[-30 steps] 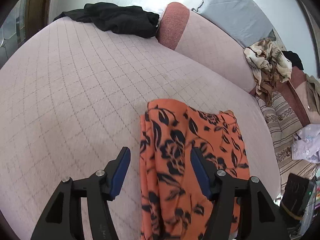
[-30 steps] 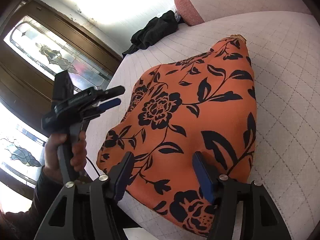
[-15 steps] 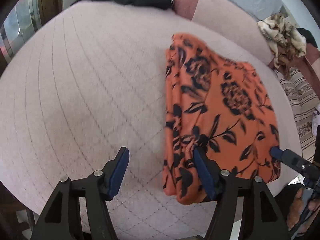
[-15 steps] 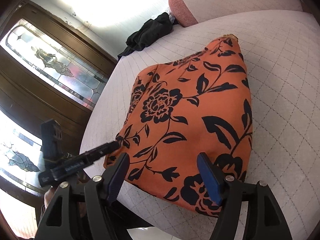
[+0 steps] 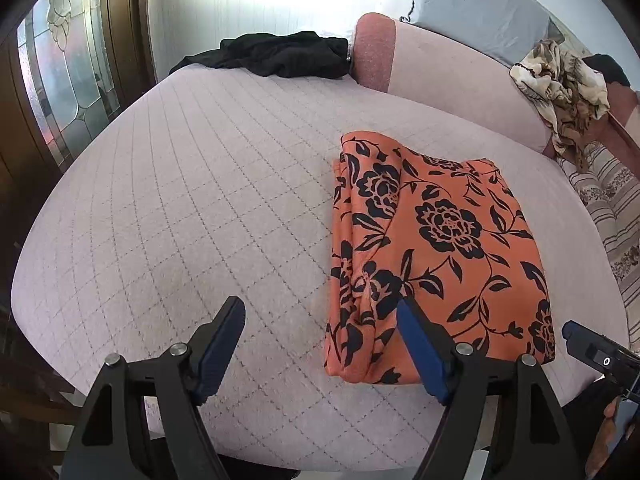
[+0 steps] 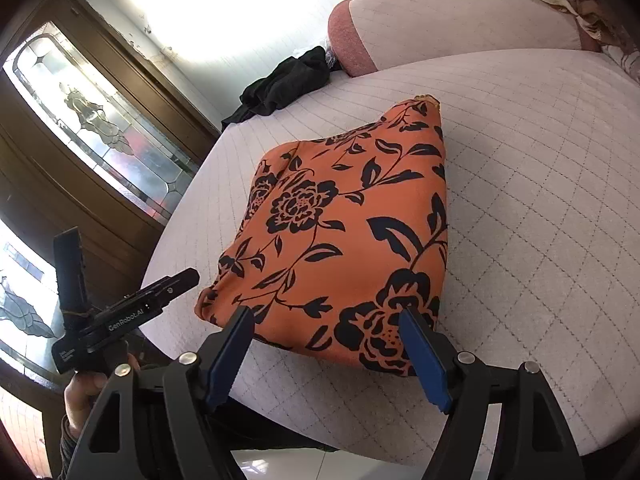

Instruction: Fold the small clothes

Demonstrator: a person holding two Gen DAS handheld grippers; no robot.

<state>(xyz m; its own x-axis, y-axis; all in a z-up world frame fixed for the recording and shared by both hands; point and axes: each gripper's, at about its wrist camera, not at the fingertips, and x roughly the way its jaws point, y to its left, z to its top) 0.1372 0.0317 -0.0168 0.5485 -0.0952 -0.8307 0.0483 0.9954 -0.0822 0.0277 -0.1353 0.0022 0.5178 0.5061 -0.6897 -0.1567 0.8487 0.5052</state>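
Orange floral garment, printed with black blooms and leaves, lies folded into a rough rectangle near the front edge of the quilted pink mattress. We cannot tell what kind of clothing it is, since the fold hides its shape; along its left side we see only soft bunched layers.

Our left tongs hang above the bed's front edge with jaws opening; their blue pads are apart, and nothing is held, though the right-hand pad overlaps the cloth's near corner in view. Our right tongs are likewise opening and hold nothing, hovering over the garment's near edge. In the left wrist view only the tip of the right tongs shows at the frame's edge.

The mattress is stitched in a diamond grid and looks matte and slightly fuzzy. A crumpled black garment sits at the far end beside a pink bolster. A patterned cloth is heaped further right, partly cut off. Bright glare washes out the wall behind.
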